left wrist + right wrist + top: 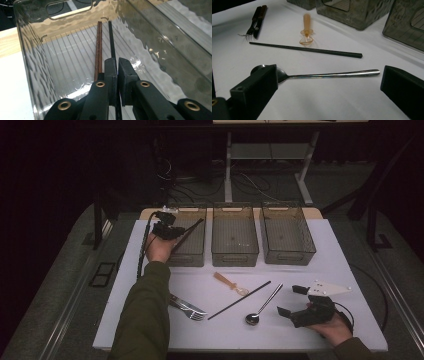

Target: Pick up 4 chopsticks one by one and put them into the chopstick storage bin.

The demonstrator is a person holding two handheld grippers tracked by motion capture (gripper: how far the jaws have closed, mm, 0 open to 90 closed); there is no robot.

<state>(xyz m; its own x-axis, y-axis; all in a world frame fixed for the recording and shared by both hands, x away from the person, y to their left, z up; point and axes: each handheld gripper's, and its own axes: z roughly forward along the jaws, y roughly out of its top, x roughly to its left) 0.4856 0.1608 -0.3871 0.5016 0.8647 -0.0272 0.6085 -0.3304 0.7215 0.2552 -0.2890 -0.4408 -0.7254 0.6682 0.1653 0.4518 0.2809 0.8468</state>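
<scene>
Three smoked clear bins stand in a row at the far edge of the desk [325,270], and we sort cutlery into them by type. Our left claw [117,65] is clamped on a black chopstick [111,40], its pads pressed flat against the shaft; we hold it over the left bin [192,247], tip angled down into the bin so that the stick can be laid lengthwise beside the brown chopsticks [98,47] already lying on the ribbed floor. Our right claw [329,82] rests low on the desk with its jaws spread wide and nothing between the pads; the metal spoon [332,74] lies just ahead of it, which we judge makes it the likely next pick. A second black chopstick [307,50], an amber plastic spoon [306,27] and a fork [253,26] lie loose on the white surface. The middle bin [235,242] and right bin [287,240] look empty. Beyond the desk the room is dark, with grey carpet, cables and a pale frame stand [270,155].
</scene>
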